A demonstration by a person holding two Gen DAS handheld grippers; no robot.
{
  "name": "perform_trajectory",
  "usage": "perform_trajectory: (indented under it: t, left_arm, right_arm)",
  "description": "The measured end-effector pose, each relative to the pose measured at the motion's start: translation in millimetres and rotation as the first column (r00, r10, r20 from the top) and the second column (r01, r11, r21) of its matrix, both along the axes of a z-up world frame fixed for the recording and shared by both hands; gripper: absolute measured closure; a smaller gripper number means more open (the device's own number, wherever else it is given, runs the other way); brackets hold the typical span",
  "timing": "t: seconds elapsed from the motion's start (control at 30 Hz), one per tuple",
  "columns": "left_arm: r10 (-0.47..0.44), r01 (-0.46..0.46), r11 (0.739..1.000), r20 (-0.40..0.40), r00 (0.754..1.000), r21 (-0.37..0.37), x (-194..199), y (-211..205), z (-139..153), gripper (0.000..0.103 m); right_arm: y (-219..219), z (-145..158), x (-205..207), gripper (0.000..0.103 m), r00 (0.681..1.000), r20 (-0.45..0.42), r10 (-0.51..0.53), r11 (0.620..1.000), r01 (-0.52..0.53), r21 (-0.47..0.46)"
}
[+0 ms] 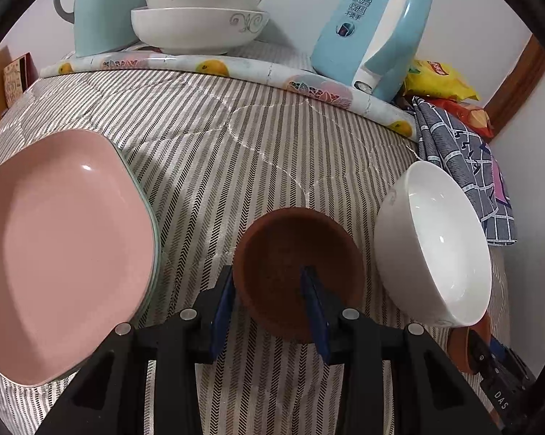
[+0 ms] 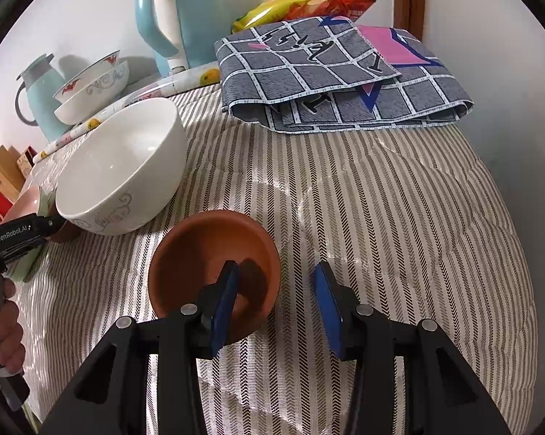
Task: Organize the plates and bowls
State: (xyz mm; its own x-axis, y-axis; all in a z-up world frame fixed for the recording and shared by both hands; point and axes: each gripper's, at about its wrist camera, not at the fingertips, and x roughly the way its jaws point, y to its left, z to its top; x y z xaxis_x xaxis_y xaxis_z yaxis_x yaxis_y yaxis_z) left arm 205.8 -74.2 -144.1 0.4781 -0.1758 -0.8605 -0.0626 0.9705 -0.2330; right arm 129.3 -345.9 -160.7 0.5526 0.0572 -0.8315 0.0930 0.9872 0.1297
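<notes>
A dark brown bowl sits on the striped cloth. My left gripper is open over its left rim, one finger outside and the other inside, pads not pressing. A terracotta bowl lies under my right gripper, which is open astride the right rim, left finger inside, right finger clear of the wall. Between the two small bowls stands a white bowl. A pink plate tops a short stack at the left.
Two stacked patterned bowls, a pale blue jug and a blue kettle stand on a fruit-print mat at the back. A folded check cloth and snack bags lie at the far right. A hand holds the left gripper.
</notes>
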Motion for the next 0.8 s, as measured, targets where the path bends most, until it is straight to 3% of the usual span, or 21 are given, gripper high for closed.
perform_trajectory:
  t: [0.1,0.17,0.27,0.4,0.8]
  left_arm:
    - [0.005,-0.005,1.0,0.0,1.0,-0.01,0.4,0.7,-0.2,0.068]
    - [0.007,-0.007,1.0,0.009,1.0,-0.008,-0.3,-0.1,-0.6,0.075]
    - [0.017,-0.016,1.0,0.02,1.0,-0.013,-1.8,1.9,0.4,0.086]
    - [0.016,-0.014,0.999,0.039,0.999,-0.045,-3.7,5.4,6.1,0.094]
    - [-0.037,0.04,0.998,0.067,0.997,-0.053,-17.3,3.7,19.6,0.095]
  right_arm:
    - [3.0,0.3,-0.3,0.061,1.0,0.005,-0.002,1.0,0.003,-0.017]
    - [4.4,0.8,-0.2,0.066,1.0,0.001,0.002,1.0,-0.002,-0.011]
    - [8.7,2.6,1.7,0.083,1.0,-0.011,0.023,1.0,-0.023,0.003]
    - [17.3,7.5,3.8,0.089,1.0,-0.015,0.023,0.998,-0.024,-0.051]
    - [22.2,20.6,-1.5,0.095,1.0,0.016,0.006,1.0,-0.005,-0.03]
